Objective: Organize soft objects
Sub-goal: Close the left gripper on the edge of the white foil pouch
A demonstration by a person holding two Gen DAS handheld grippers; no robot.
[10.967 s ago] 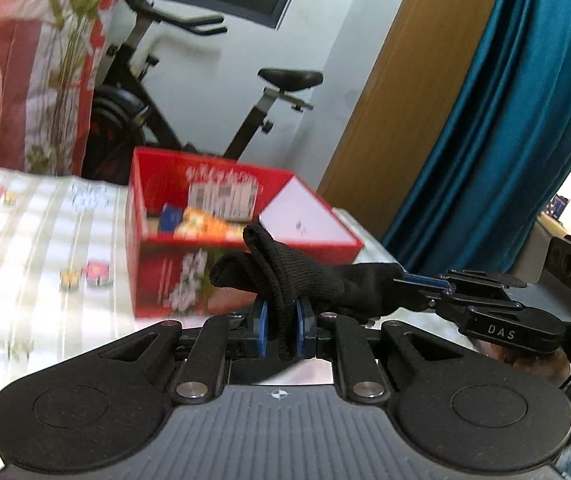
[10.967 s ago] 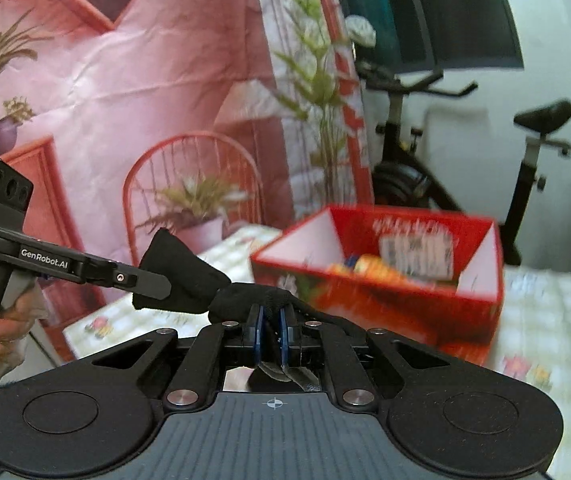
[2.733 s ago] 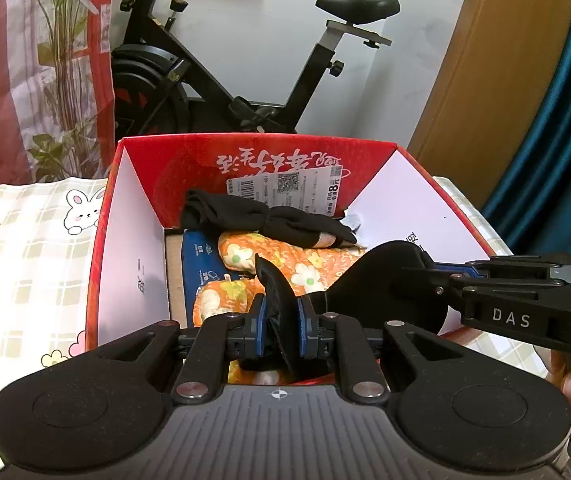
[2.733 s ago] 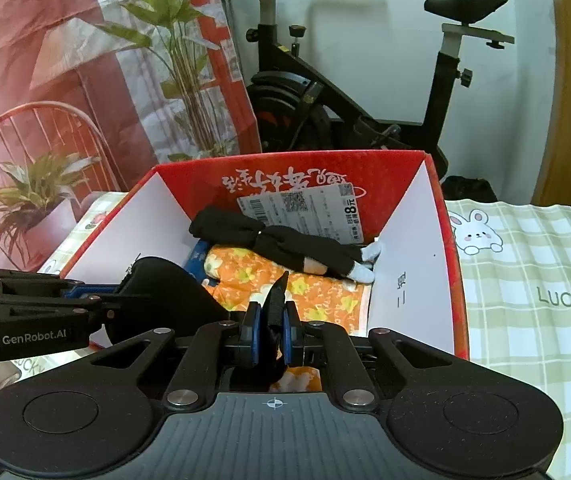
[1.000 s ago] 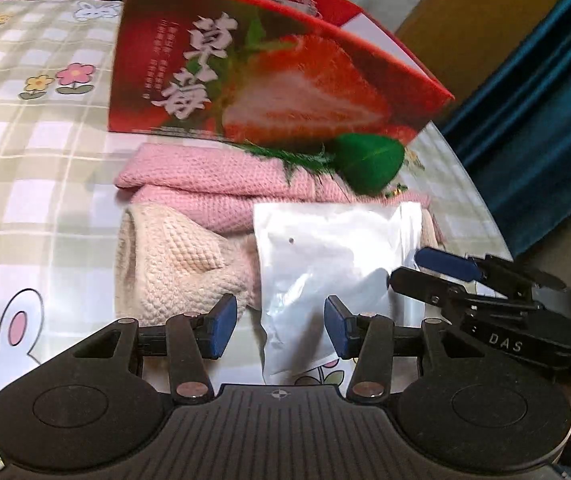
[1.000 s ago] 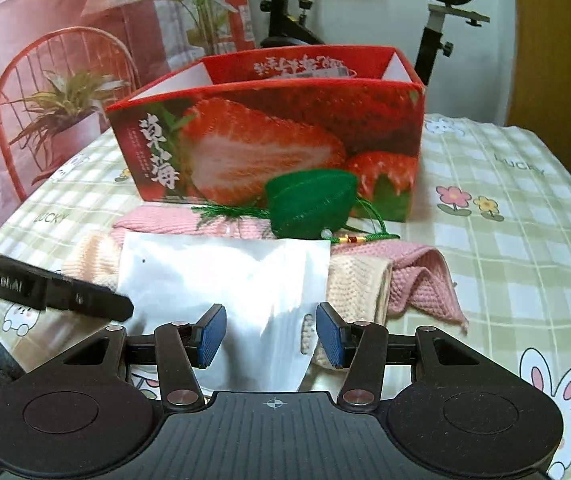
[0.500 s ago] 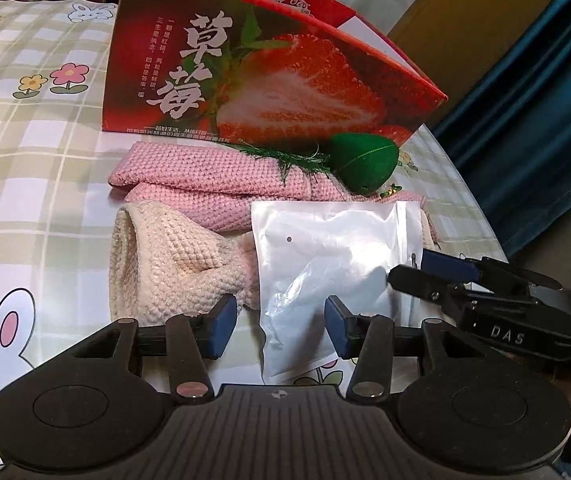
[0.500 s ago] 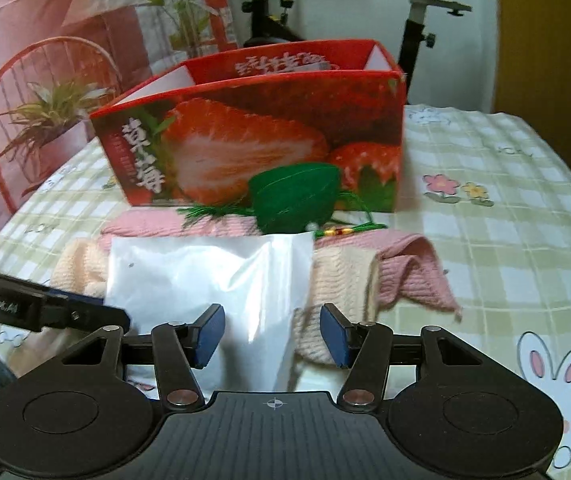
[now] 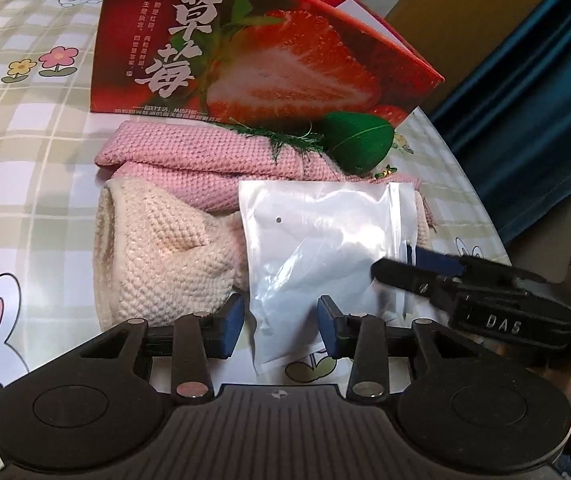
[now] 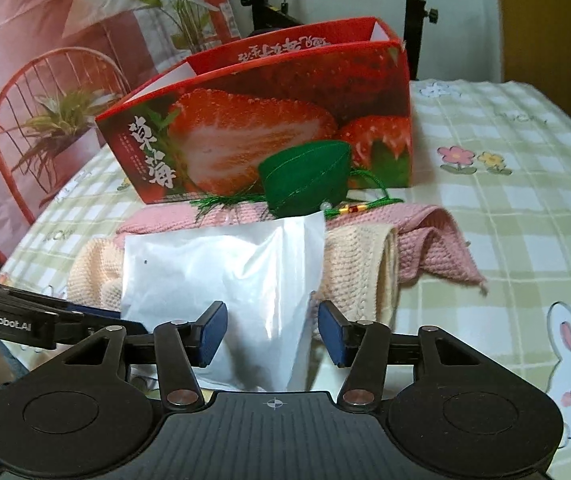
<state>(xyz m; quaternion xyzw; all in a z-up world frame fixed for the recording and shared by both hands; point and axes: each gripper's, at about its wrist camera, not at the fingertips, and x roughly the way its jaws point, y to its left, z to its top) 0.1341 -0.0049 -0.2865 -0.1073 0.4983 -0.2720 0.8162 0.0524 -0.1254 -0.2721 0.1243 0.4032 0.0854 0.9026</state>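
Item: white pouch (image 9: 317, 240), lying on the cream knit (image 9: 157, 248) and pink knit (image 9: 213, 156) before the strawberry box (image 9: 253, 52) on my desk (image 9: 25, 168). Step: reaching for the pouch. My left gripper (image 9: 279, 326) and right gripper (image 10: 271, 330) straddle it, jaws released, the left's just narrowing; next, clench and lift boxward. Lettering: "DAS", "GenRobot.AI", "LUCKY"

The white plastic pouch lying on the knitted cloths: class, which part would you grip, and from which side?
Grip the white plastic pouch at its near bottom corner, which hangs free off the cream knitted cloth over the tablecloth. Approach from the near table edge. The left tongs already straddle it, open and closing; the pouch is thin and flat, so pinch across its faces.
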